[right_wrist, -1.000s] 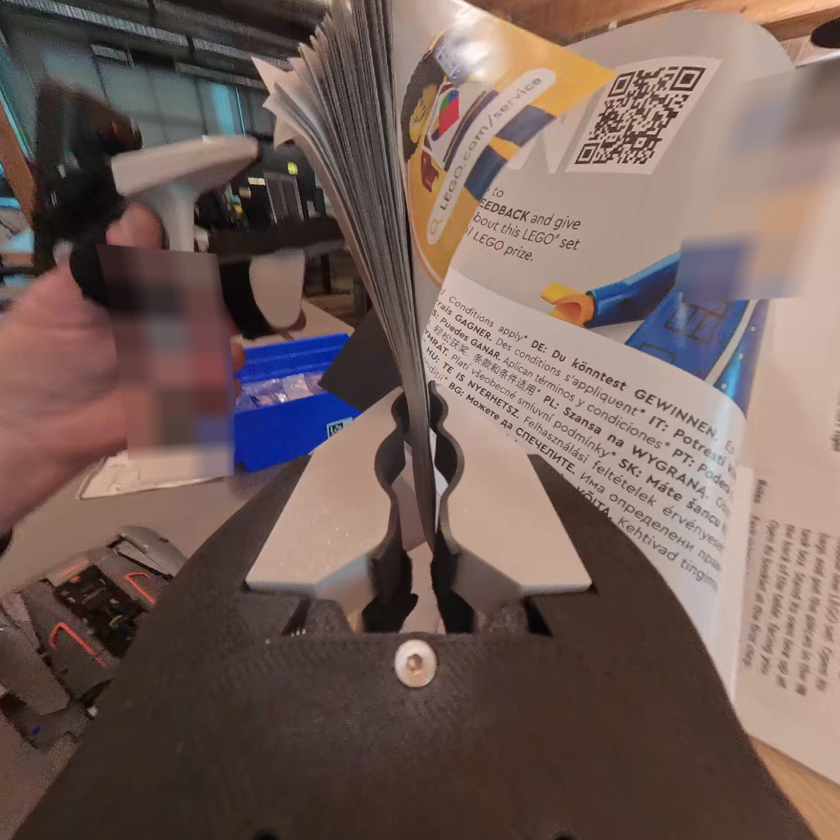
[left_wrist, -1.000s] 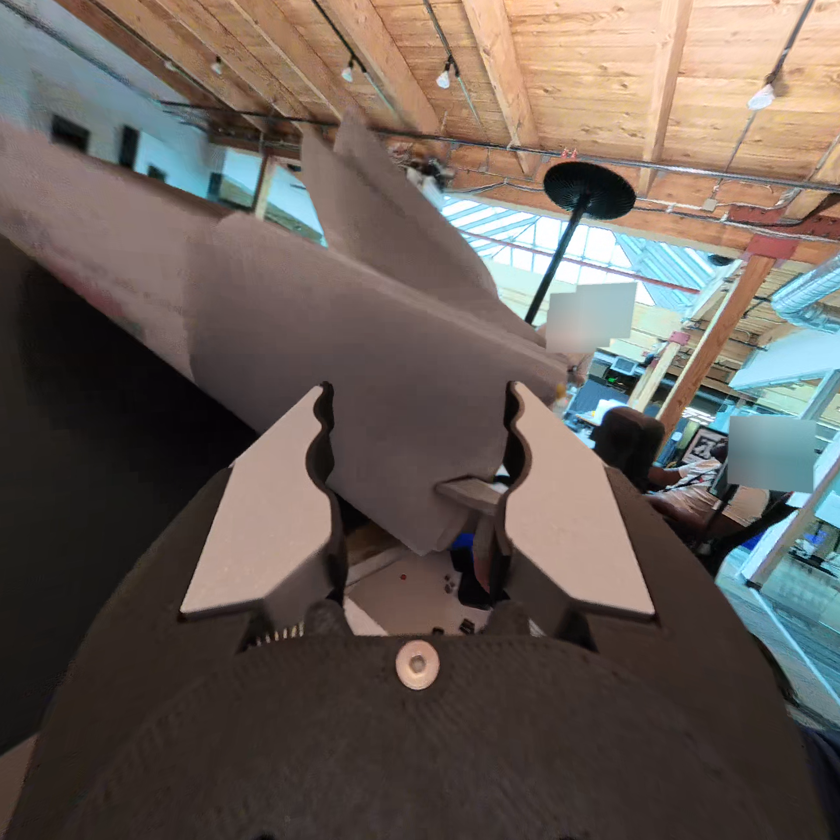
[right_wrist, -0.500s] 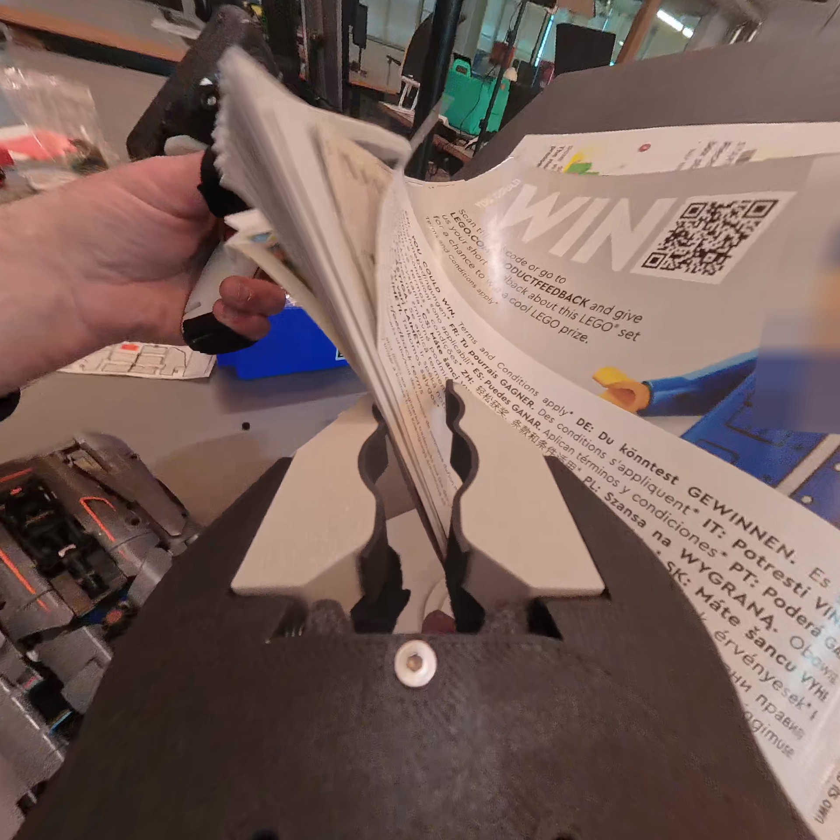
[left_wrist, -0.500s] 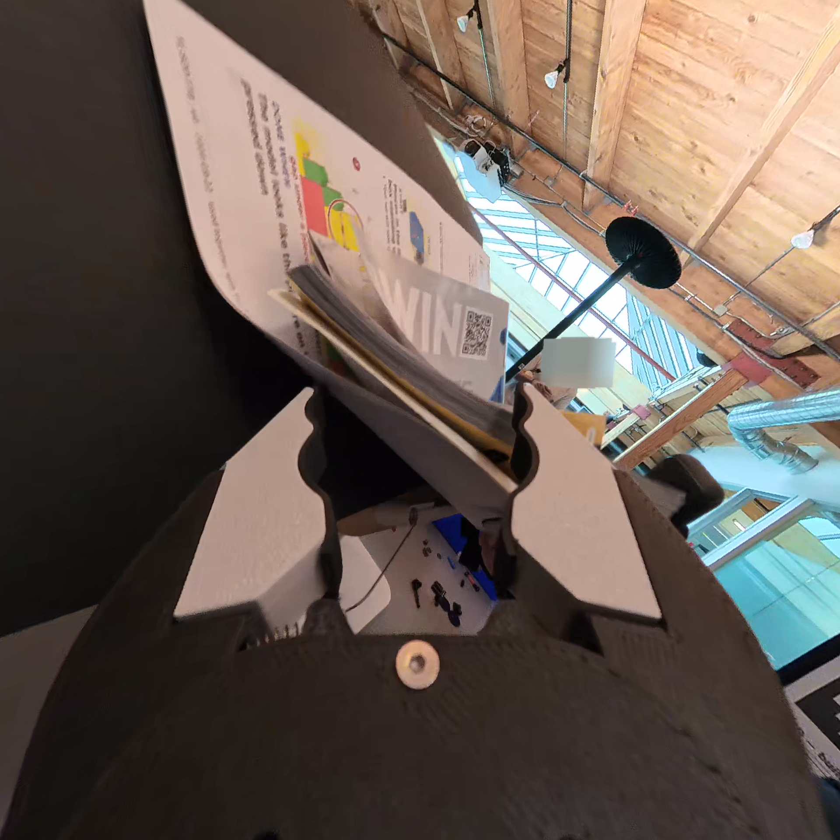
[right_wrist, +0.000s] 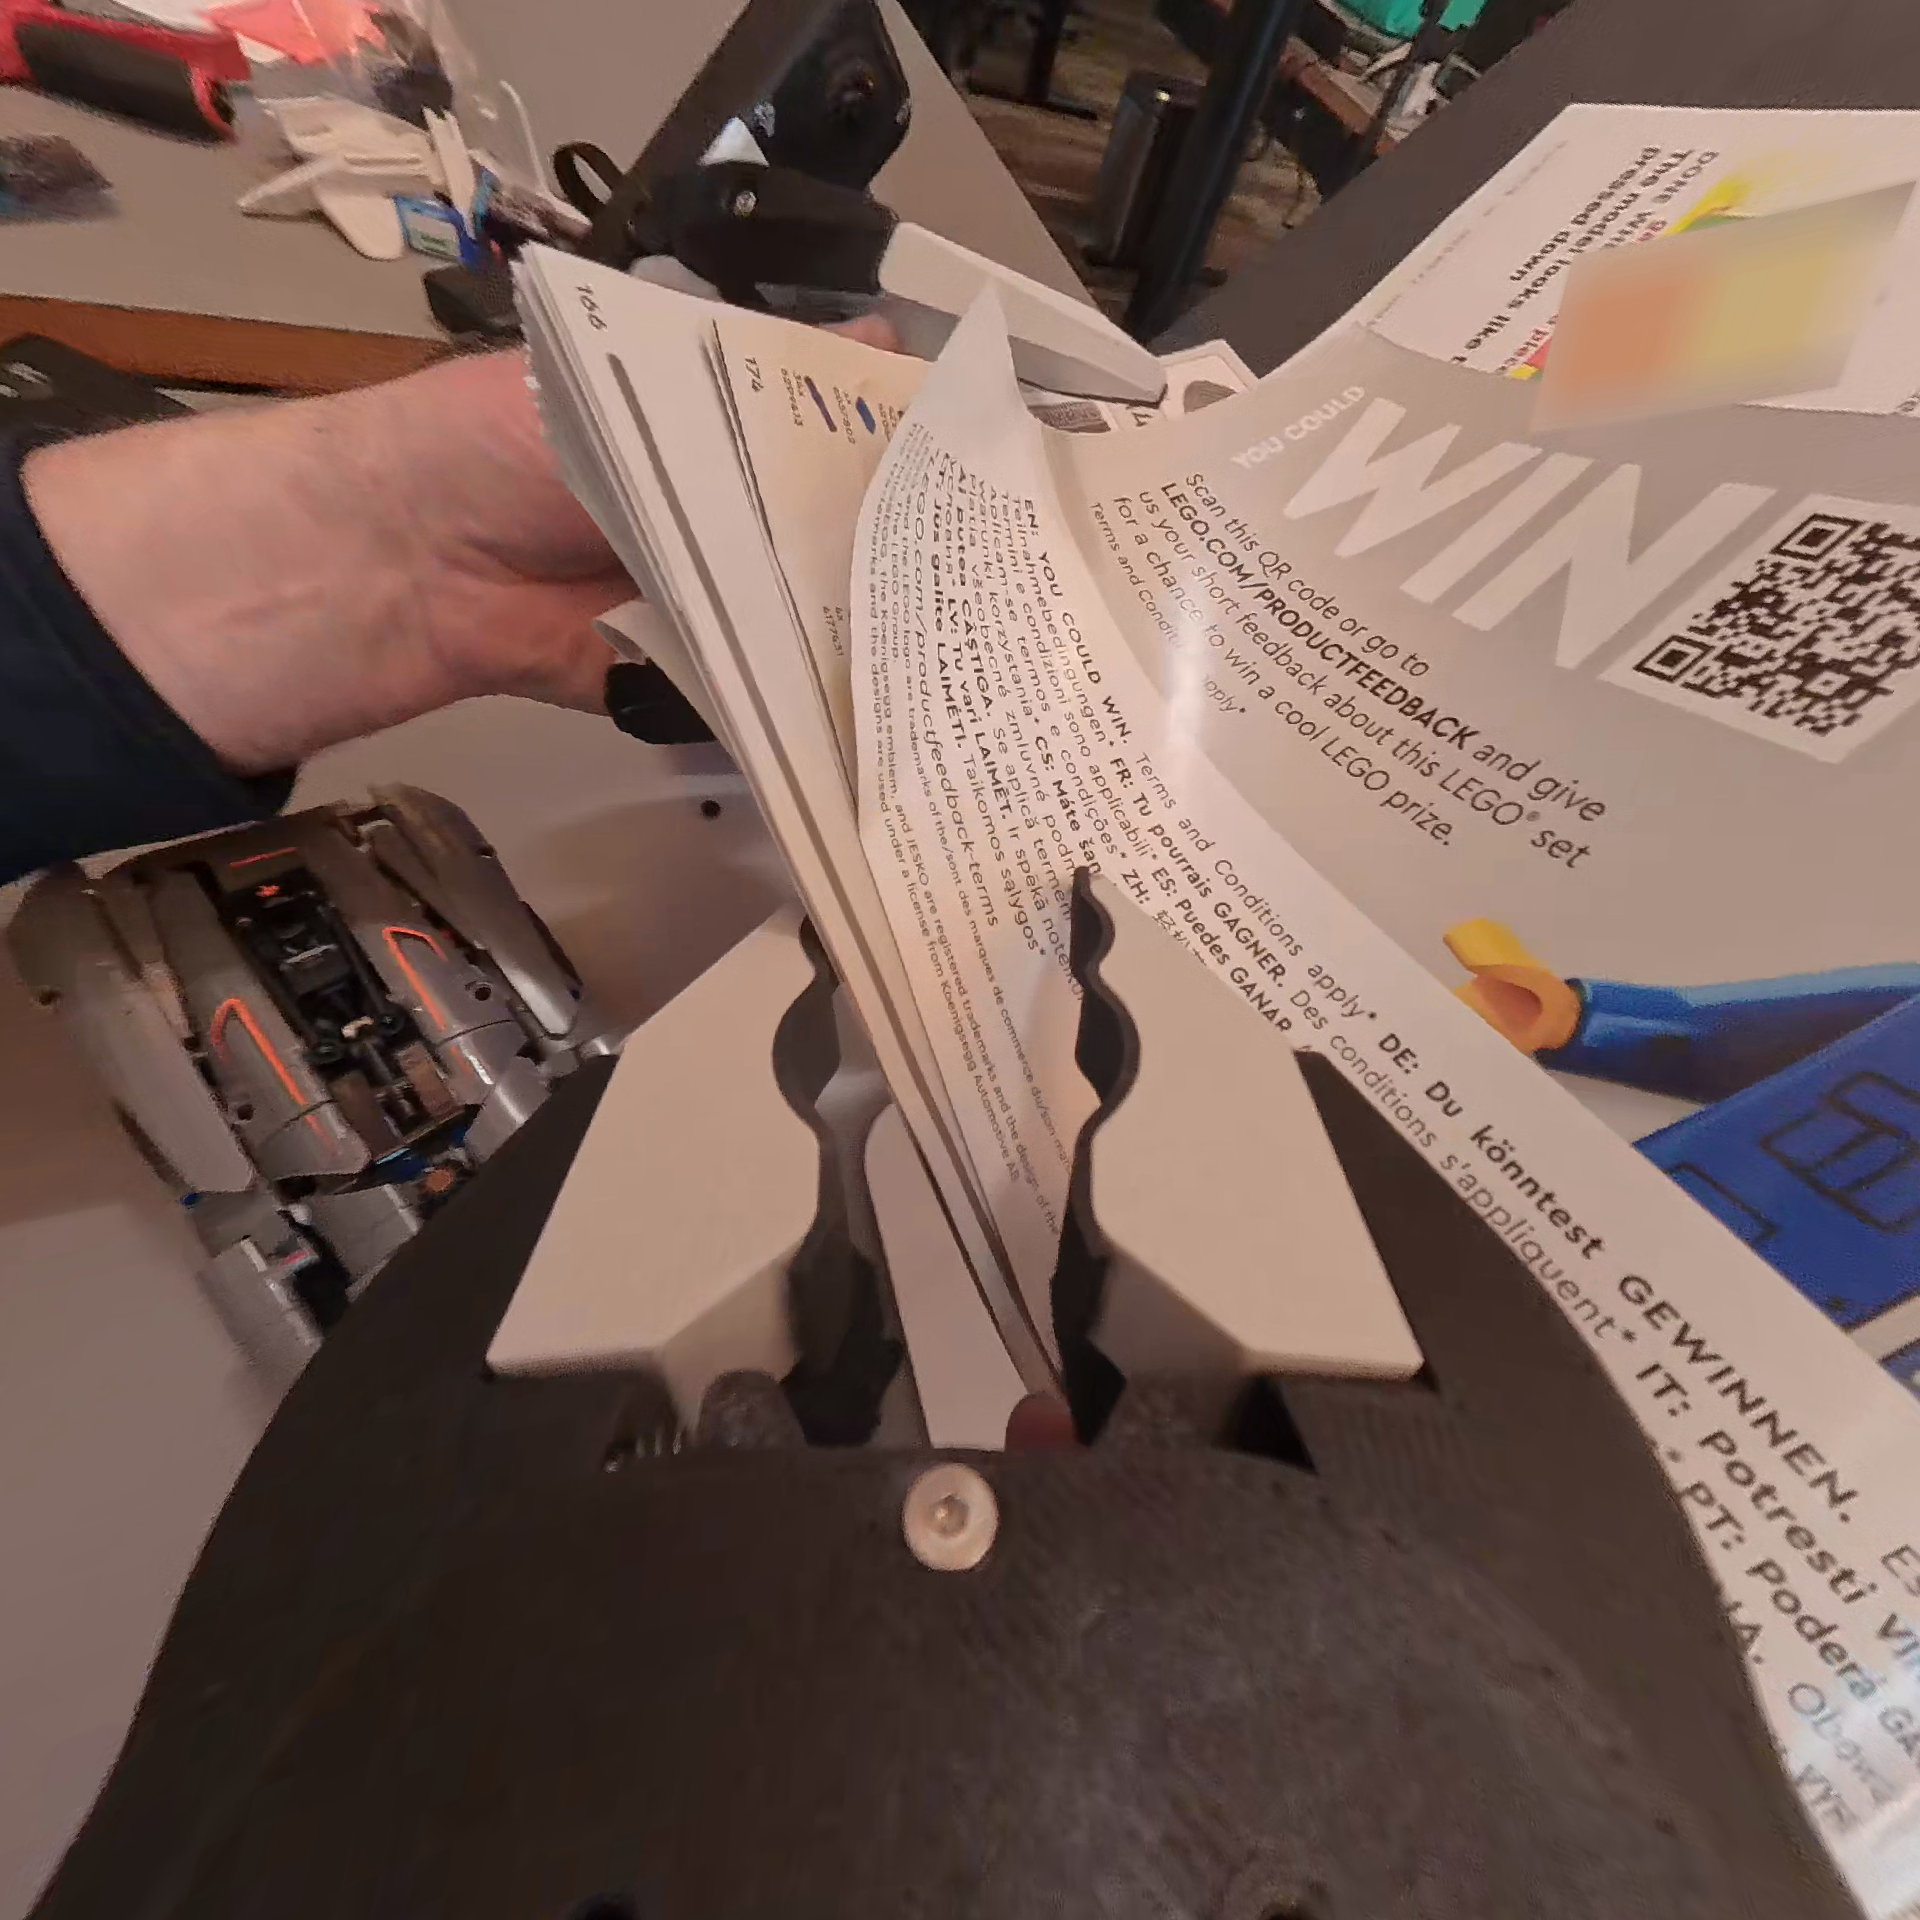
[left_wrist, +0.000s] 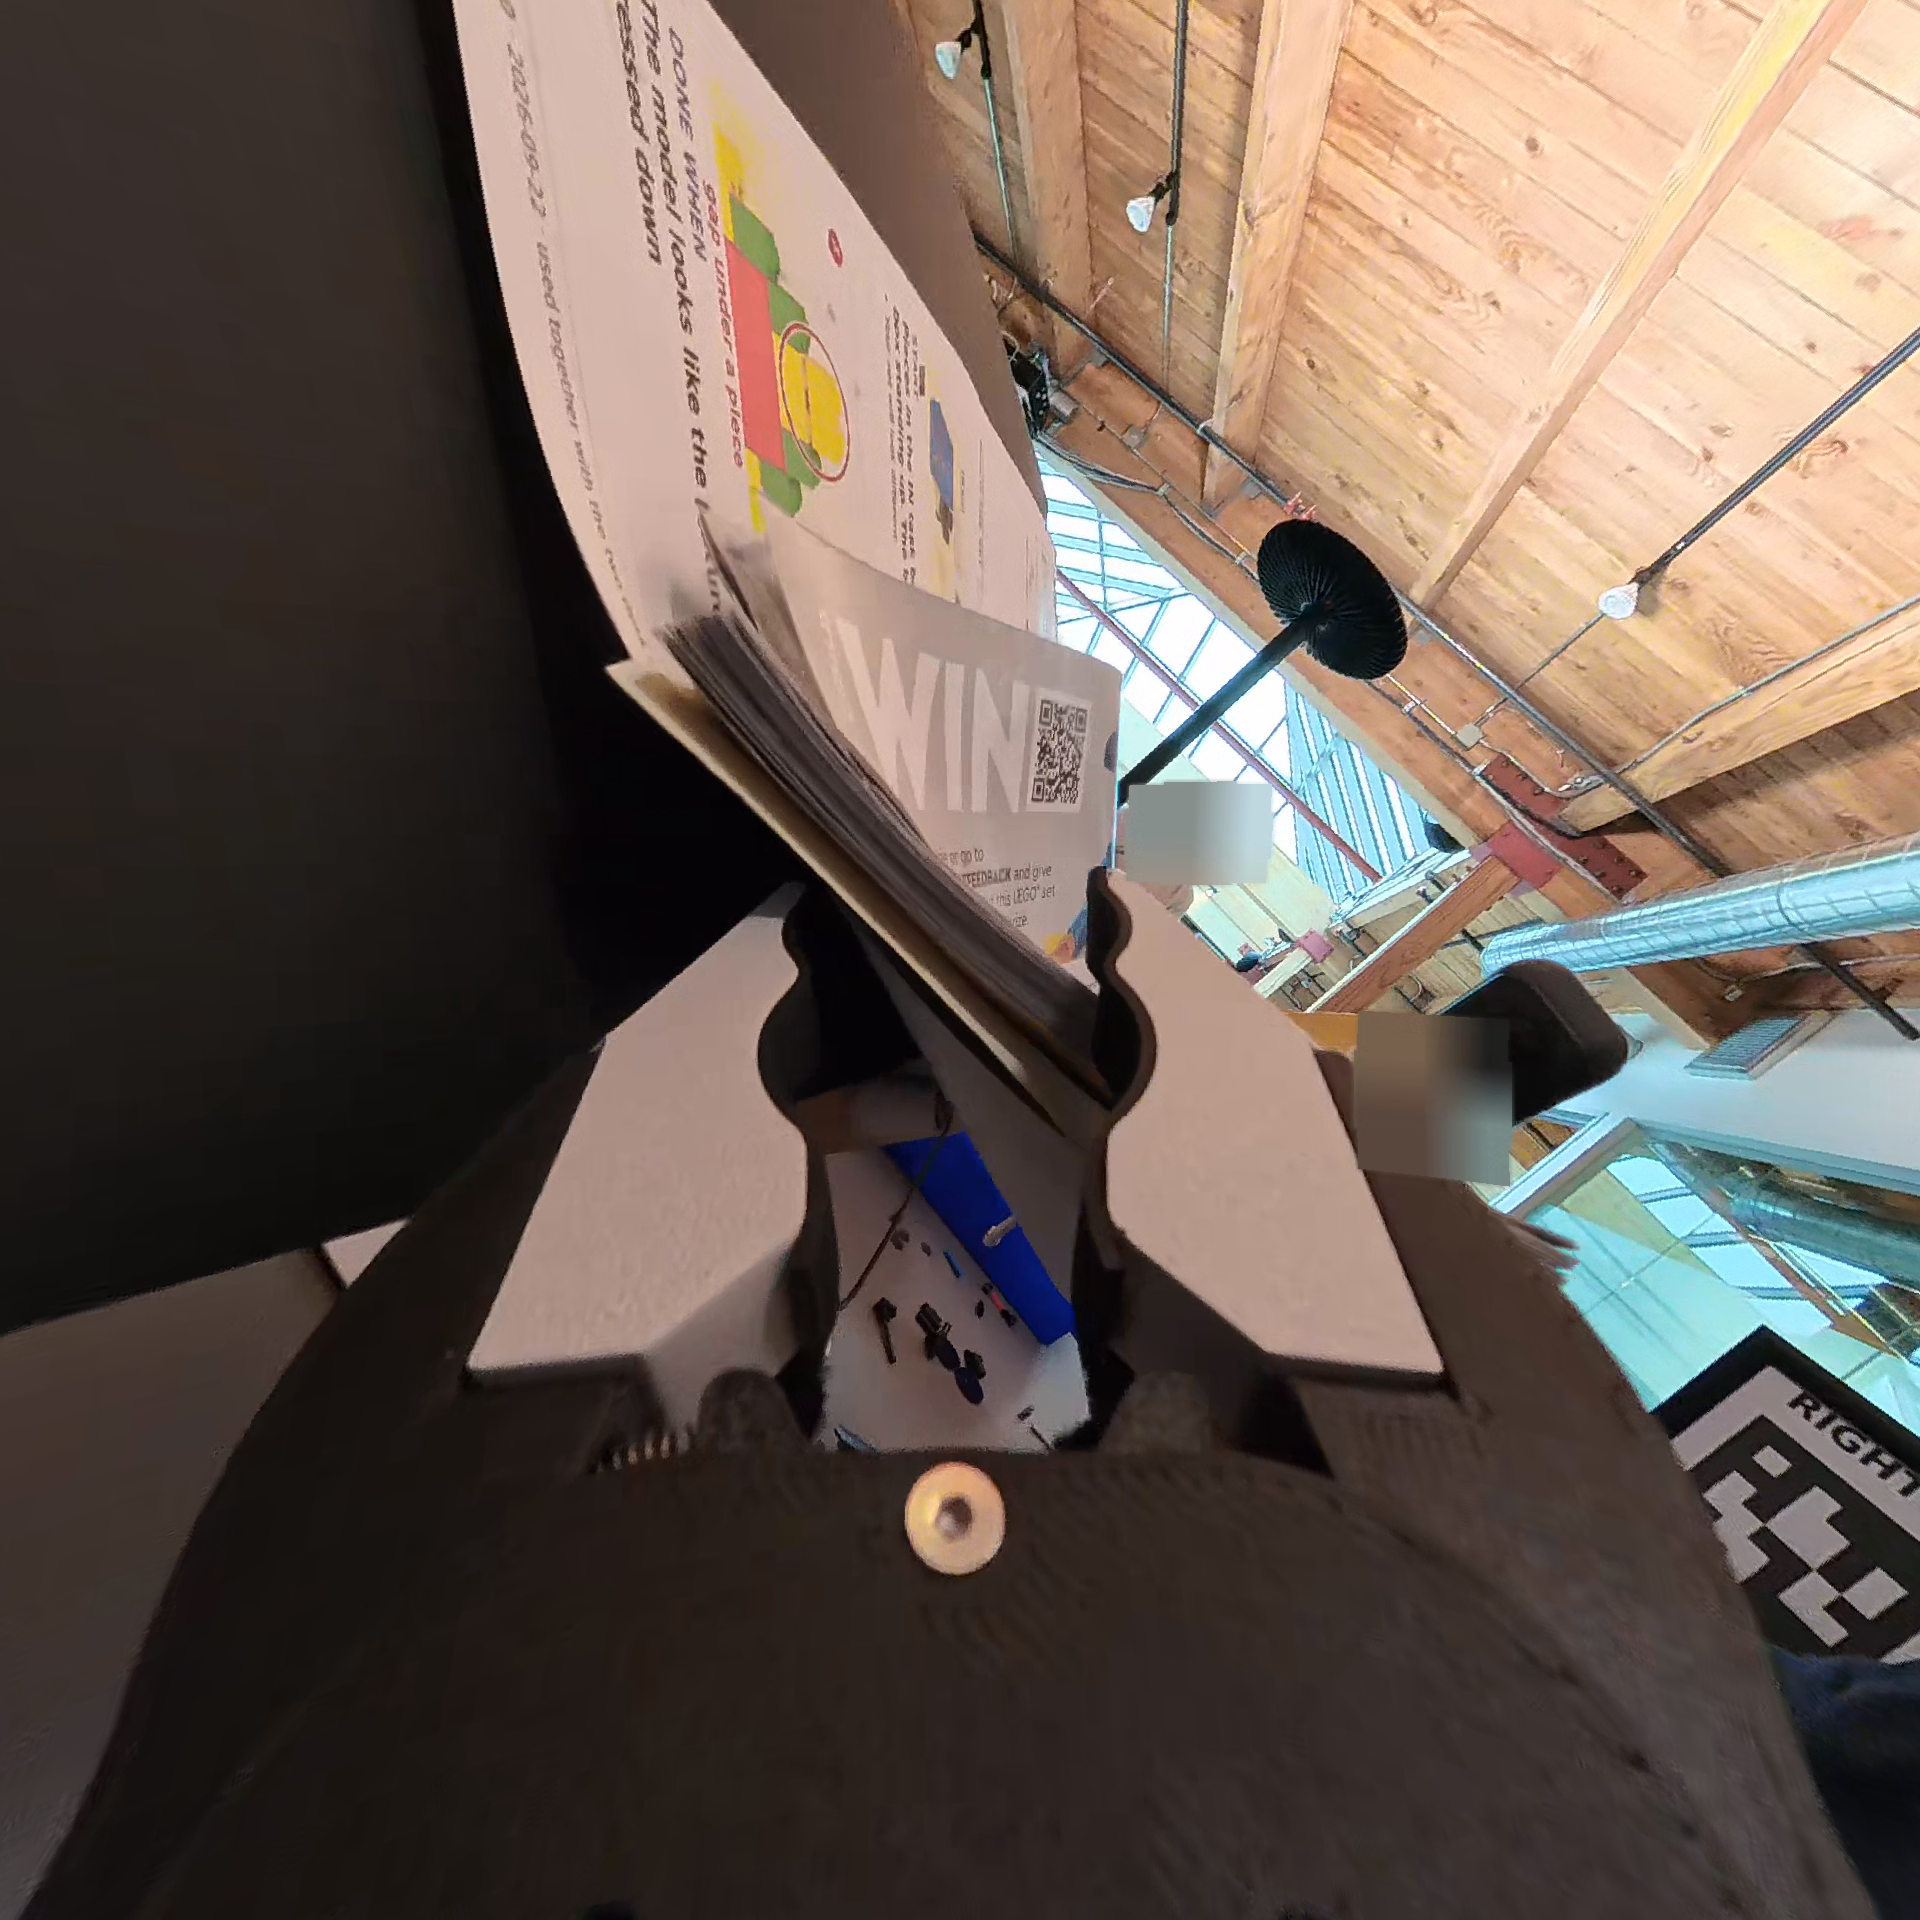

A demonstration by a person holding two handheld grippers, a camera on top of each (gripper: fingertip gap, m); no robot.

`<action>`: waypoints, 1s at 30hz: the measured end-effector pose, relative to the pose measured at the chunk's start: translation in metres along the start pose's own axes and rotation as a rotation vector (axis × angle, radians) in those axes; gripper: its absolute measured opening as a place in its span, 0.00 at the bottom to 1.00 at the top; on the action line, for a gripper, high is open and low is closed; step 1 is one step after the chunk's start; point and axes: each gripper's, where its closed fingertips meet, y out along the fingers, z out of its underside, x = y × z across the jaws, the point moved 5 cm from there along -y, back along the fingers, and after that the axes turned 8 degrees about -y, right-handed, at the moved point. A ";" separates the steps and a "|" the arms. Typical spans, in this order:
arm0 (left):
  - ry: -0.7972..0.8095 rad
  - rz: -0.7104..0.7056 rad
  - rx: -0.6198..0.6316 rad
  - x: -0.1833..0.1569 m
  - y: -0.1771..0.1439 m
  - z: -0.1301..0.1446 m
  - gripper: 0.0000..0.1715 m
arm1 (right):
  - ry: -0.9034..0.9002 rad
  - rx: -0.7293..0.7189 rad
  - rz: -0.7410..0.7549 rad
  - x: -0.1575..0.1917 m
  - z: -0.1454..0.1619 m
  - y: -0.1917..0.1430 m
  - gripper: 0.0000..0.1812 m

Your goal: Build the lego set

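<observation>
- Between your right claw (right_wrist: 951,1049) fingers, parted a little, the booklet (right_wrist: 935,831) pages stand loose, above the table (right_wrist: 125,1299).
- Your left claw (left_wrist: 940,997) gapes around the page stack, not pinching.
- Pages could slip and the booklet drop onto the model (right_wrist: 291,1018).

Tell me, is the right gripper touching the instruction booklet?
Touching. The right wrist view shows the right gripper with the instruction booklet pages between its fingers, lying against its right finger.
</observation>
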 end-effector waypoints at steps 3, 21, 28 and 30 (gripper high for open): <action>-0.007 0.006 -0.001 -0.001 0.001 -0.002 0.28 | 0.025 -0.044 -0.036 -0.002 -0.003 -0.007 0.15; -0.040 0.039 -0.020 0.005 -0.005 -0.004 0.29 | 0.244 -0.460 0.115 -0.043 -0.020 -0.102 0.02; 0.109 -0.057 0.069 -0.004 0.005 0.003 0.00 | 0.493 -0.804 0.177 -0.081 0.002 -0.173 0.02; 0.174 -0.111 0.069 -0.009 0.009 -0.002 0.00 | 0.570 -0.922 0.216 -0.093 0.016 -0.198 0.01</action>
